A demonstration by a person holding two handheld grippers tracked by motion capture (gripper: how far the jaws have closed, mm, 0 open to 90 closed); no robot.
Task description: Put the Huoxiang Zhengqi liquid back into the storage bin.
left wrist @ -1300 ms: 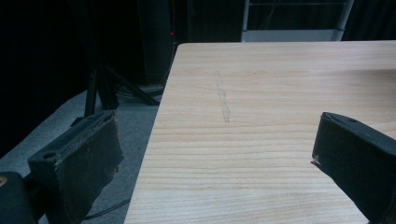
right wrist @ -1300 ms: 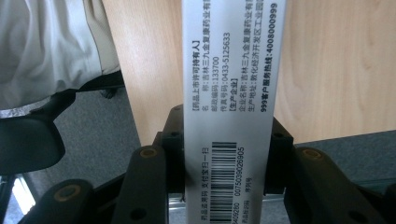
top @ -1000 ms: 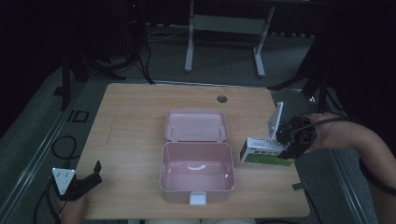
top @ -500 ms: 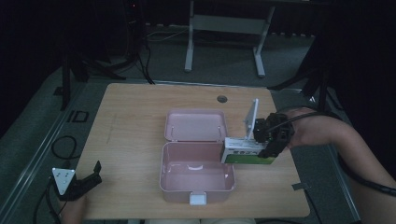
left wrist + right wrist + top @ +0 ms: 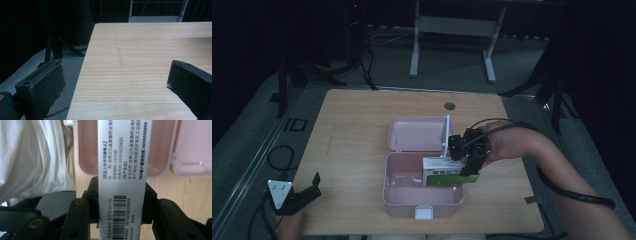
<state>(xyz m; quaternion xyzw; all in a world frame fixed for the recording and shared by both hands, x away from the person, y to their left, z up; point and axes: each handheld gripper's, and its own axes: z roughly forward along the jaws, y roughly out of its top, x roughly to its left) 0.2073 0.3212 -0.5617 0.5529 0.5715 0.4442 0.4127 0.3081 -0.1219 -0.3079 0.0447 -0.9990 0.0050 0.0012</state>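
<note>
Right gripper [image 5: 464, 162] has carried the medicine box [image 5: 443, 172] leftward from the tabletop's right side since the earlier frames; the box now hangs over the right part of the open pink container [image 5: 404, 192], whose lid [image 5: 414, 134] lies flat behind it. Right fingers [image 5: 80, 220] are clamped on the box's two long sides, barcode face toward the camera. Left gripper [image 5: 304, 196] sits unmoved at the near left corner of the tabletop [image 5: 357, 125], fingers [image 5: 42, 85] spread wide, holding nothing.
</note>
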